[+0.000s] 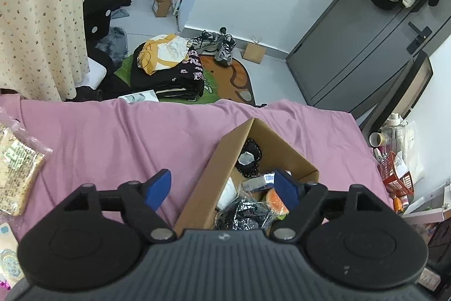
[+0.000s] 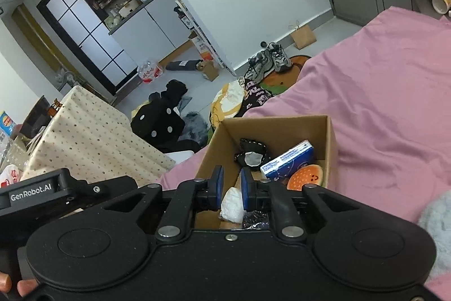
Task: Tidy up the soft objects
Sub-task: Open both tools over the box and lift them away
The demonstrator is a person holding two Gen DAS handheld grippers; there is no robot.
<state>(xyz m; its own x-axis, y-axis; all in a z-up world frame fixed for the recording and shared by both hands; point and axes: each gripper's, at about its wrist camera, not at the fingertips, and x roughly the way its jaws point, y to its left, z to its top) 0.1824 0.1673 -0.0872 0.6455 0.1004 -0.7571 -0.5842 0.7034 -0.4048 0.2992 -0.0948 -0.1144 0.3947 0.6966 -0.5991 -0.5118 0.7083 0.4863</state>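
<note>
While both tongs hover over the cardboard box, we read the left tongs as spread wide with nothing between the blue pads, one pad outside the box wall over the pink bedsheet, the other above the box contents. Right tongs are nearly closed, narrow gap left; a white crumpled soft item sits right at that gap, touching or just below the pads, and we cannot tell whether it is actually pinched. The box sits on the bed, open top, and holds a black knitted piece with a grey patch against the far side, a blue-and-white packet leaning on the right wall, an orange round plush with a face in the near right corner, and a shiny black wrapped bundle at the near end. A pale fluffy object lies on the sheet to the right of the right tongs. Clothes pile and sneakers are on the floor beyond the bed.
</note>
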